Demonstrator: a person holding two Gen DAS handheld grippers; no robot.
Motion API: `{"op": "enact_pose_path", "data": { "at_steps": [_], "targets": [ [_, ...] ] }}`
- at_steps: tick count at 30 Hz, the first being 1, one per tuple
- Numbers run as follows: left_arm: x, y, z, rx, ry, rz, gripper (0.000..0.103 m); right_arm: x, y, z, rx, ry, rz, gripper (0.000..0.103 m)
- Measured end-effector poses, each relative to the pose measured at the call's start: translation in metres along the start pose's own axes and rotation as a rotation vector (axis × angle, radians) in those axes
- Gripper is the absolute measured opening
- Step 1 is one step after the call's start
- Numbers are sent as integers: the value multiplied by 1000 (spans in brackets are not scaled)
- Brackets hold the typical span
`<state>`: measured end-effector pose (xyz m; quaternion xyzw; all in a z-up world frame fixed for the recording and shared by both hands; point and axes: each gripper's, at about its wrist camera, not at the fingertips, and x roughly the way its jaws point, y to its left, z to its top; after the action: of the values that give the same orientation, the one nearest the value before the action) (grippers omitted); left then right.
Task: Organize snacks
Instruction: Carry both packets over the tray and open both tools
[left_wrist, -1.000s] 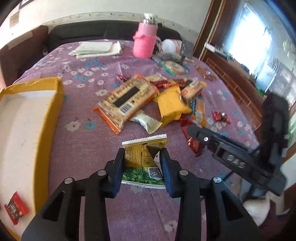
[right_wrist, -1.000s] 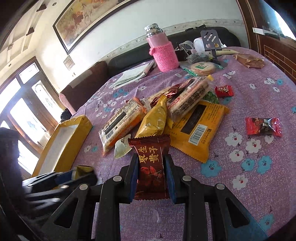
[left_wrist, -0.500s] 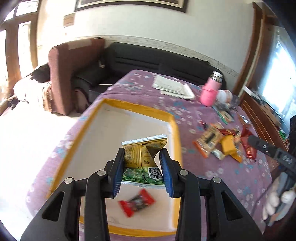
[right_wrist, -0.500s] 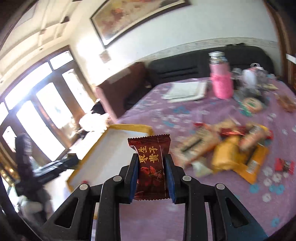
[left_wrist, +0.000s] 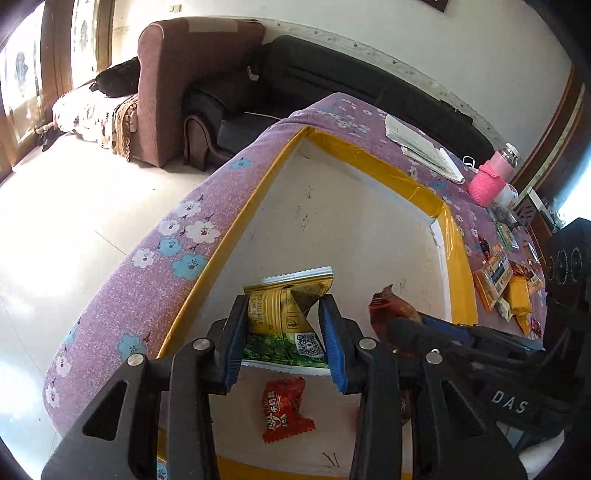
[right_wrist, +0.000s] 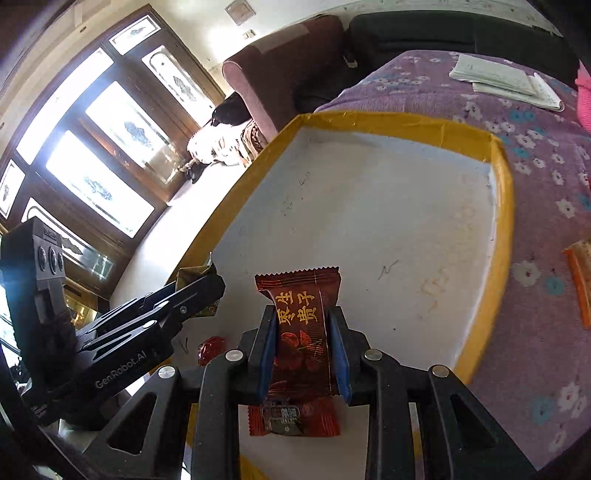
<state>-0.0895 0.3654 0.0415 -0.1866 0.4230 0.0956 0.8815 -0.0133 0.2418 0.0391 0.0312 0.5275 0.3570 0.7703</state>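
While tilted downward, both grippers (left_wrist: 284, 328) (right_wrist: 303, 350) over tray (left_wrist: 373, 173)

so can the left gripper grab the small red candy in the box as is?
Probably not yet. The left gripper is shut on the yellow-green packet, so its jaws are full. The red candy lies uncovered on the box floor just below.

Left gripper (left_wrist: 283, 325) clamping yellow-green snack packet (left_wrist: 284, 317), above yellow-rimmed tray (left_wrist: 376, 170)
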Motion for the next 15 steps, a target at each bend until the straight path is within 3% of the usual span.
{"op": "enact_pose_path", "data": {
  "at_steps": [4, 9, 12, 14, 15],
  "targets": [
    [-6, 8, 2, -24, -17, -22, 37, 5, 7, 0, 5, -5, 8, 33],
    [-33, 5, -2, -46, -58, -19, 40, -28, 12, -3, -44, -73, -14, 38],
    [-57, -12, -8, -43, -112, 15, 55, -64, 1, -15, -40, -142, -9, 45],
    [-68, -32, -12, 2, -149, 55, 72, -84, -12, -24, -24, -190, -28, 49],
    [-71, -45, -14, 35, -161, 63, 72, -93, -20, -26, -8, -207, -38, 51]
  ]
}}
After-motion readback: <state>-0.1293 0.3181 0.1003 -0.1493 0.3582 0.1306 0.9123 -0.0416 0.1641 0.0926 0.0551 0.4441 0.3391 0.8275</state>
